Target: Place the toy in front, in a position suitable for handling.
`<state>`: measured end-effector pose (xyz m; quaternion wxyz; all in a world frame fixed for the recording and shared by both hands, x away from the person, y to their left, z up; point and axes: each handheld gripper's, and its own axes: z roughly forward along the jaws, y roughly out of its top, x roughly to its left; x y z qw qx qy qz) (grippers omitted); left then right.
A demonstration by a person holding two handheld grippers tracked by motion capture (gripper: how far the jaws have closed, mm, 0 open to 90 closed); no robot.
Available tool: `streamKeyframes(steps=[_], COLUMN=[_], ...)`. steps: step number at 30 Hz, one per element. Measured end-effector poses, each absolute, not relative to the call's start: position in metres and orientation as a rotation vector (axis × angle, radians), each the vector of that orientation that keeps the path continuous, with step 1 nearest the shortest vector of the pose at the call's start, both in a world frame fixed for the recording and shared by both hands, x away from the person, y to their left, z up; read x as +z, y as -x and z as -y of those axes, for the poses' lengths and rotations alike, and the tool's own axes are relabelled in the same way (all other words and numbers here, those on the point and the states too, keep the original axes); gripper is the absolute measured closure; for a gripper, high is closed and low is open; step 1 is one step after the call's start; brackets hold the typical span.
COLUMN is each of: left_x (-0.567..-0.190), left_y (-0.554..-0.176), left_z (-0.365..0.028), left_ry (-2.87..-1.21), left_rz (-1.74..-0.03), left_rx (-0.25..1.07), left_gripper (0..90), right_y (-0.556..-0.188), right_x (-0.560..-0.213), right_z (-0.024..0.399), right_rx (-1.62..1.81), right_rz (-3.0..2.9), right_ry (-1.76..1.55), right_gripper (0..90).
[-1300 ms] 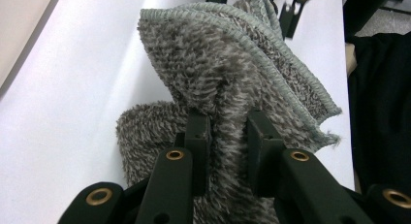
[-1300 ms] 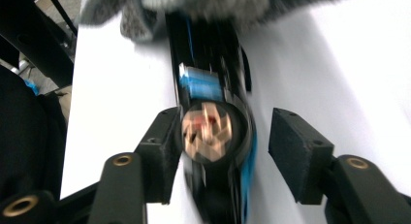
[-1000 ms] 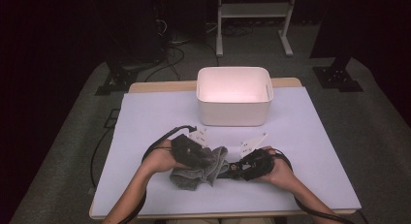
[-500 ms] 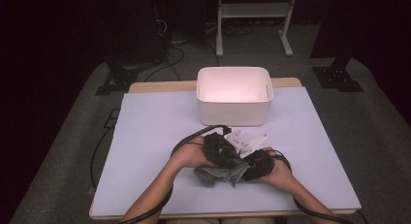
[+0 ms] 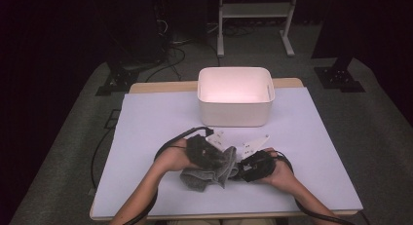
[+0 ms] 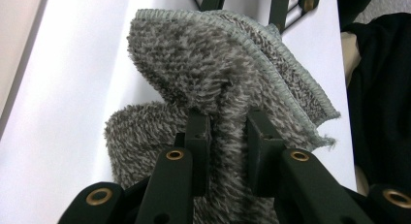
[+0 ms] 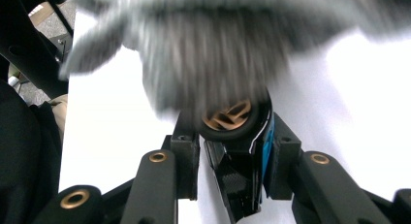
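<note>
A grey terry cloth [image 6: 213, 64] is pinched between the black jaws of my left gripper [image 6: 228, 124], which is shut on a fold of it. In the high view this cloth [image 5: 204, 175] hangs bunched under the left gripper [image 5: 208, 153], near the table's front. My right gripper [image 7: 233, 134] is shut on a small black object [image 7: 240, 180] with a gold-spoked wheel and a blue stripe. The blurred cloth [image 7: 203, 49] lies over the top of that object. In the high view the right gripper [image 5: 253, 166] sits just right of the cloth, facing the left one.
A white plastic bin [image 5: 235, 108] stands at the back middle of the white-covered table [image 5: 156, 118]. Cables trail from both grippers off the front edge. Beyond the table are a dark floor and a metal stand [image 5: 253, 20].
My left gripper swung right with the cloth up against the right gripper's object, then drew slightly back left. The right gripper has stayed put.
</note>
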<state>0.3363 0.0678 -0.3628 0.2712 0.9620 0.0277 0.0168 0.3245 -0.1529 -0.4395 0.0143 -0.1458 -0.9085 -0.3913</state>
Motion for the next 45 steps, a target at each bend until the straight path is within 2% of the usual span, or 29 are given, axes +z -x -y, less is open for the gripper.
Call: streamKeyframes(steps=[6,16,20,30,35,39,45], left_x=[-0.365,-0.362,-0.363,-0.363,-0.362,-0.363,-0.363], left_y=[-0.335,-0.333,-0.332,-0.335,-0.340,-0.340,-0.341], left_z=[-0.108,-0.125,-0.113,-0.046,-0.021,-0.013,-0.025], left_ry=[-2.535,-2.567,-2.559,-2.590,-2.572,-2.568,-2.568], left_rz=[-0.167,-0.201,-0.164,0.010,0.043,0.059,0.035], left_rx=[0.046,0.085,0.069,0.040,0.013,0.001,0.002], left_gripper=[74.2,74.2,74.2,74.2,74.2,74.2,74.1], right_y=[-0.325,-0.325,-0.325,-0.326,-0.326,-0.325,-0.325], right_x=[-0.440,-0.440,-0.440,-0.441,-0.441,-0.441,-0.441], right_z=[0.153,0.153,0.153,0.152,0.153,0.153,0.152], right_rx=[-1.220,-1.218,-1.218,-1.220,-1.221,-1.227,-1.224], right_rz=[2.826,2.823,2.822,2.817,2.814,2.814,2.820], right_ry=[0.455,0.464,0.463,0.465,0.472,0.470,0.465], right_gripper=[63.3,63.4,63.3,63.3,63.3,63.3,63.4])
